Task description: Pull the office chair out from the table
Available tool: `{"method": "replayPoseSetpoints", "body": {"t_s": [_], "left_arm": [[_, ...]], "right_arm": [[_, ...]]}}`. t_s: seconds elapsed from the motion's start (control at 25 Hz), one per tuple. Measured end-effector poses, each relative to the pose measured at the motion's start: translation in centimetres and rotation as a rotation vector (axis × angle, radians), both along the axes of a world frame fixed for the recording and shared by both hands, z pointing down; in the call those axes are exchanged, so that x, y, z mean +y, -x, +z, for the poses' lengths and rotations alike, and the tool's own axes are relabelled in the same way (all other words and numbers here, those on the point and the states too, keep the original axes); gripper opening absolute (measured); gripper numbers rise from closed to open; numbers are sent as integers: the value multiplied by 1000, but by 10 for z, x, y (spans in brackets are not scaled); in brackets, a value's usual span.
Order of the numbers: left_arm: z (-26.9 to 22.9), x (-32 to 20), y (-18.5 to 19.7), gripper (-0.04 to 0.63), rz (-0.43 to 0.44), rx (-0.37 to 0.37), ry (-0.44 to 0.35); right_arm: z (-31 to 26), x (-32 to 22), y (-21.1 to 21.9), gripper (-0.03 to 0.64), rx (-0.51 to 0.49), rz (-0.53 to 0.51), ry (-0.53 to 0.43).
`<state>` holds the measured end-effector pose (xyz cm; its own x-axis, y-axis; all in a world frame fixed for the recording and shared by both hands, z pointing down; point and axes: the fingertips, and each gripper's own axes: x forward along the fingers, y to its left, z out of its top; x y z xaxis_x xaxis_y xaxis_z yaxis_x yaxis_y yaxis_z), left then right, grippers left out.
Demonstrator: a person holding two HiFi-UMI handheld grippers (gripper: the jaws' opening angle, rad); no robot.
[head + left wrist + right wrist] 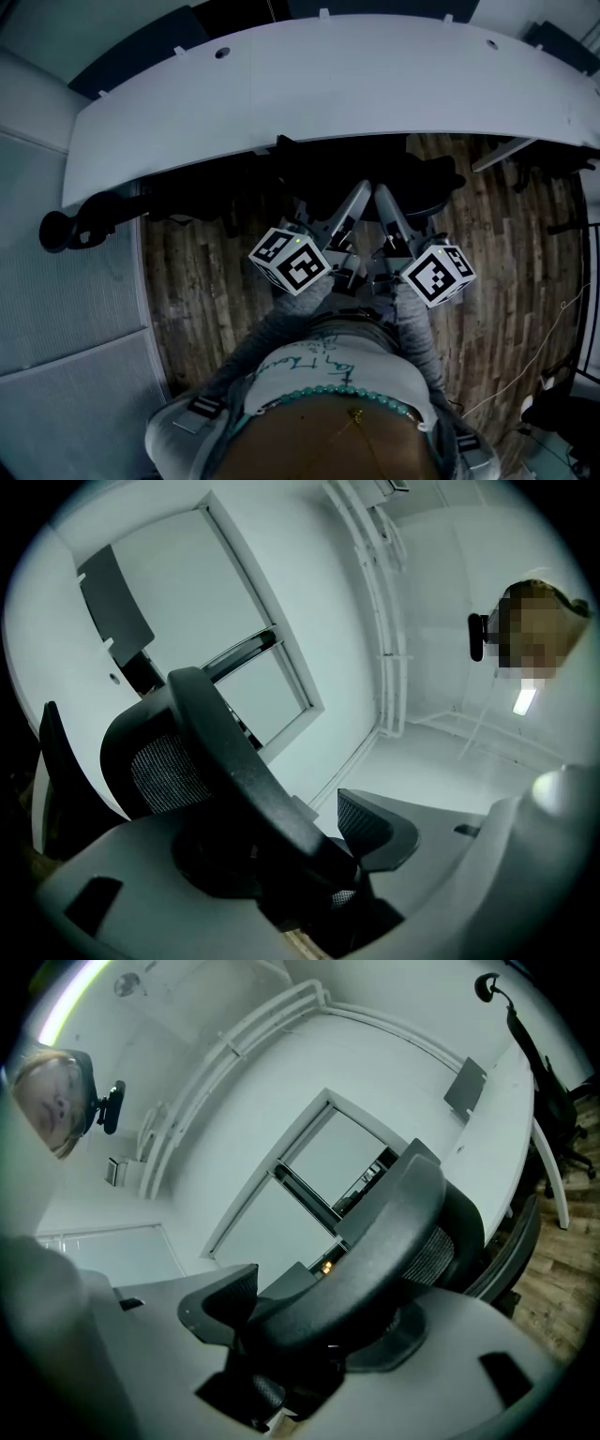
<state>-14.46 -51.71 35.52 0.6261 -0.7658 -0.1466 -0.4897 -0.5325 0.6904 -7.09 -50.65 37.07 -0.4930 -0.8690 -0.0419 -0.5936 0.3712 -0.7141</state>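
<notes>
The black office chair [417,178] is tucked under the curved white table [328,84], and only its back and one armrest show past the table's edge. Both grippers reach forward to the top of its backrest, side by side. My left gripper [353,199] is shut on the black curved top rail [234,752], which runs between its grey jaws. My right gripper [387,201] is shut on the same rail [394,1232] just beside it. In the left gripper view the left gripper [272,803] and in the right gripper view the right gripper [328,1279] both tilt upward toward the ceiling.
Another black chair part [84,220] pokes out under the table's left end, and more dark chairs [548,169] stand at the right. The wooden floor [206,291] lies between me and the table. A pale cable [562,309] lies at the right; grey panels [66,309] stand at the left.
</notes>
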Motion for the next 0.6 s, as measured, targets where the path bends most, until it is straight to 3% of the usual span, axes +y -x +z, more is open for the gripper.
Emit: {"method": "replayPoseSetpoints", "body": {"t_s": [0.4, 0.6], "left_arm": [[2, 0, -3, 255, 25, 10, -12], [-5, 1, -37, 255, 16, -6, -8]], "right_arm": [[2, -3, 2, 268, 29, -47, -1], [-3, -5, -32, 268, 26, -75, 8]]}}
